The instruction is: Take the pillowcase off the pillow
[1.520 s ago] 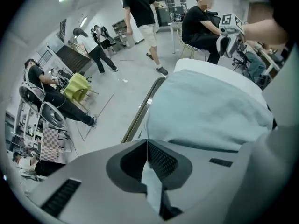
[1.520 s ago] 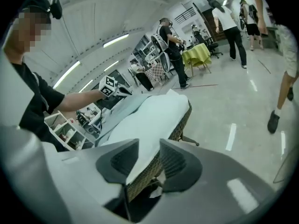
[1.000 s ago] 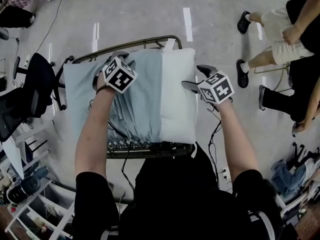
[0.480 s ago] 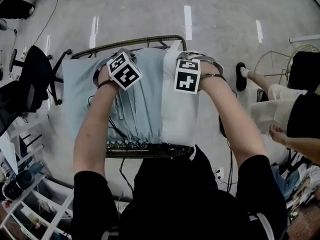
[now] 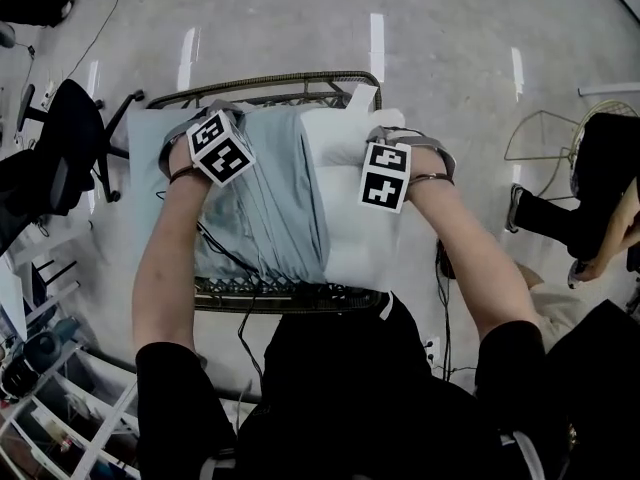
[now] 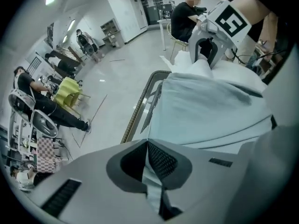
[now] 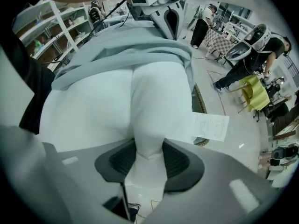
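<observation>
Pale blue fabric pillowcase (image 5: 270, 198) seemingly half off white stuffed pillow (image 5: 355, 243) | left gripper (image 6: 148, 161) jaws just closed, pinching pillowcase | right gripper (image 7: 149, 160) jaws just closed, pinching pillow | remaining: pull apart

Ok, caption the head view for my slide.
Left gripper shut on the blue pillowcase; right gripper, its fingers just closing, squeezes the white pillow.

The pillowcase (image 5: 265, 198) is thin, pale blue cloth, matt and soft, gathered into long creases. The pillow (image 5: 355, 248) inside it is white cloth, smoother and tighter, also matt, with few wrinkles. A label (image 7: 210, 126) at its corner looks like flat white paper with fine print. The bench (image 5: 270, 80) has a dark metal rail and an open wire lattice along its edges. The floor (image 5: 300, 28) is grey, smooth and glossy, mirroring the ceiling lights in bright streaks.
</observation>
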Motion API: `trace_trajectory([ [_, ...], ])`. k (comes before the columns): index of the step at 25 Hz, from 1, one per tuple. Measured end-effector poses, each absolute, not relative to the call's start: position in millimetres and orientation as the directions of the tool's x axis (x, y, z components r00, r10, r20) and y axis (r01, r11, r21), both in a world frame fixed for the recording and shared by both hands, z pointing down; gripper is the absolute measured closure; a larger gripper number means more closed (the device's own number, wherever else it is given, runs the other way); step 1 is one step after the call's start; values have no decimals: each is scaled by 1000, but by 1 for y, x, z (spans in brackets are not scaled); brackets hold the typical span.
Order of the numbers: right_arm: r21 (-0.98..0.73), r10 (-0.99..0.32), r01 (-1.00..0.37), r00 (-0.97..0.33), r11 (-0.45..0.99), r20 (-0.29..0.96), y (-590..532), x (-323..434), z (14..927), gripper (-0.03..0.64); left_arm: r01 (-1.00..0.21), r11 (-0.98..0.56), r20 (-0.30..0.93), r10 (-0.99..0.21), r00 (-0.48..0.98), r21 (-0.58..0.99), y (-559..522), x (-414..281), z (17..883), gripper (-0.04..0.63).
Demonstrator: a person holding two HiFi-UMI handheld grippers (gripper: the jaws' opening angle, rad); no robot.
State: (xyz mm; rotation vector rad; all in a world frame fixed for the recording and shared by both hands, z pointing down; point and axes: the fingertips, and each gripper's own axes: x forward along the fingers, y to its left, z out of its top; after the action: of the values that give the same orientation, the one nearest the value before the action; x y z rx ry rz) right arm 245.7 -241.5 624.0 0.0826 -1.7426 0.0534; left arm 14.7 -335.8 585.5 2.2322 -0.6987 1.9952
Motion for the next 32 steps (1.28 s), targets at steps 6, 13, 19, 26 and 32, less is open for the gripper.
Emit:
trace_trajectory([
  [6,-67,31,-133,-252,989,967,-262,248,588,322,-429,-883,953,-271,135,-191,-336,21,579,588],
  [13,-227,205,-51,-278,972,939,-295,225,617,98,-440,-883,967,-232,107,-163,-349,30,595,439],
  [19,-430,420,-24,-178,902,890,-272,228,655,97,-485,-870,972,-181,151,-87,-345,32,600,473],
  [26,-233,243,107,-88,967,966,-238,231,605,387,-403,-903,975,-201,90,-149,-333,30,585,578],
  [32,-178,184,55,-140,982,973,-207,247,570,436,-362,-918,975,-204,88,-160,-302,9,558,581],
])
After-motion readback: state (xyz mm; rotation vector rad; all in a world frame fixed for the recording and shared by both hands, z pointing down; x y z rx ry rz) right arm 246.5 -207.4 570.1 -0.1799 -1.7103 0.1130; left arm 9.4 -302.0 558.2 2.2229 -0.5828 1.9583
